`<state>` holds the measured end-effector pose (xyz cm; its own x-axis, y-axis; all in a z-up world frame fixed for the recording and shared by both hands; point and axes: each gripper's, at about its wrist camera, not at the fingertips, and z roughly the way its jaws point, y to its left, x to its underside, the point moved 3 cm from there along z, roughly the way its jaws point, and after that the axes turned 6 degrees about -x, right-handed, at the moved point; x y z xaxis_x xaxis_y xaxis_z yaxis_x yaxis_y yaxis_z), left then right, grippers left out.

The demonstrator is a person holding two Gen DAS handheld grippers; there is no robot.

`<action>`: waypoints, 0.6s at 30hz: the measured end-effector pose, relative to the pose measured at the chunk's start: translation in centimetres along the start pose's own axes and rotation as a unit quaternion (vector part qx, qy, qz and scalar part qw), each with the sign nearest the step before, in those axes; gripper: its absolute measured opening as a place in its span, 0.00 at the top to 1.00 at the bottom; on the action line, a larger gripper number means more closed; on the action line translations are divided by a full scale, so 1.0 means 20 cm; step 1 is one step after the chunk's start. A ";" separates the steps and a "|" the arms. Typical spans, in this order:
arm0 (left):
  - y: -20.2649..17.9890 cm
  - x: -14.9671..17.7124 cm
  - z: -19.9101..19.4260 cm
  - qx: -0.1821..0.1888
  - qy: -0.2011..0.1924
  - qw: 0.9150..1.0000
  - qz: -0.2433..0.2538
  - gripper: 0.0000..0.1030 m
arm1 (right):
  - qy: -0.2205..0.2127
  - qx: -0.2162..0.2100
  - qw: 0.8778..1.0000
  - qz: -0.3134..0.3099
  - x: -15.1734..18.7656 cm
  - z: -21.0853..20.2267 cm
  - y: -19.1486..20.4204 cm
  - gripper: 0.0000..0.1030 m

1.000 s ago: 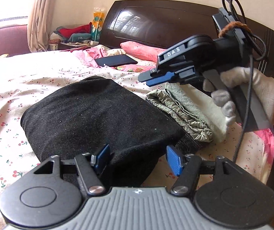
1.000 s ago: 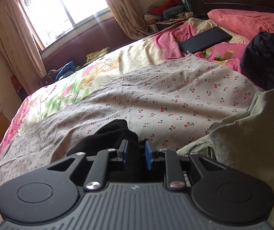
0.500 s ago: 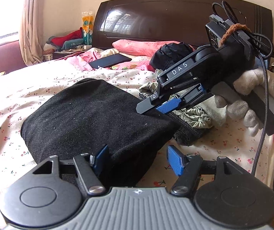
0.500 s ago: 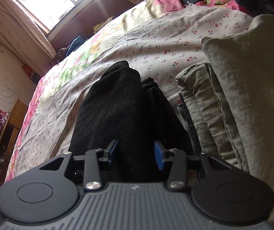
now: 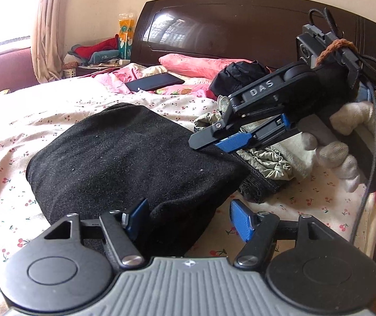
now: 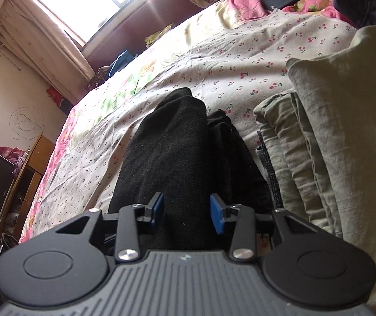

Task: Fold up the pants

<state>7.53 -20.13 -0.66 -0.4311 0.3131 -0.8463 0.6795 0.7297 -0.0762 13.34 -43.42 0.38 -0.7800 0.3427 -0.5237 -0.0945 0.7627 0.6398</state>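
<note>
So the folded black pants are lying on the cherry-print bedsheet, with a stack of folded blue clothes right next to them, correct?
Not quite: the stack beside the folded black pants on the cherry-print bedsheet is grey-green, not blue. The right wrist view shows it clearly.

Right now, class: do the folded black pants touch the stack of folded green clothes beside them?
Cannot tell. In the left wrist view the black pants hide the seam; in the right wrist view a dark grey garment lies between them and the green clothes.

Harsh window point(image 6: 95, 2) glare, fisheye-bent edges (black cloth nearly detailless)
</note>
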 end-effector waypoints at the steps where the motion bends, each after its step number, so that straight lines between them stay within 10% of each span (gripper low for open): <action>1: 0.00 0.00 0.00 0.000 0.000 1.000 0.000 0.23 | -0.001 0.003 1.000 0.010 0.00 0.04 -0.02 0.62; 5: -0.01 -0.01 -0.01 -0.003 -0.005 1.000 0.010 0.23 | -0.015 0.015 1.000 -0.007 -0.01 0.12 0.03 0.86; 12: -0.05 -0.07 0.01 0.010 -0.030 0.999 0.016 0.23 | -0.029 0.045 0.997 -0.059 -0.14 0.08 0.12 0.90; 18: -0.07 0.02 0.14 0.031 0.037 0.999 0.006 0.22 | -0.013 0.114 0.993 -0.036 -0.08 0.23 -0.09 0.85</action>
<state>8.10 -22.69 -2.37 -0.4642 0.3667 -0.8062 0.7189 0.6877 -0.1011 17.60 -42.73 -2.50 -0.7594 0.2949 -0.5800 -0.0043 0.8891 0.4576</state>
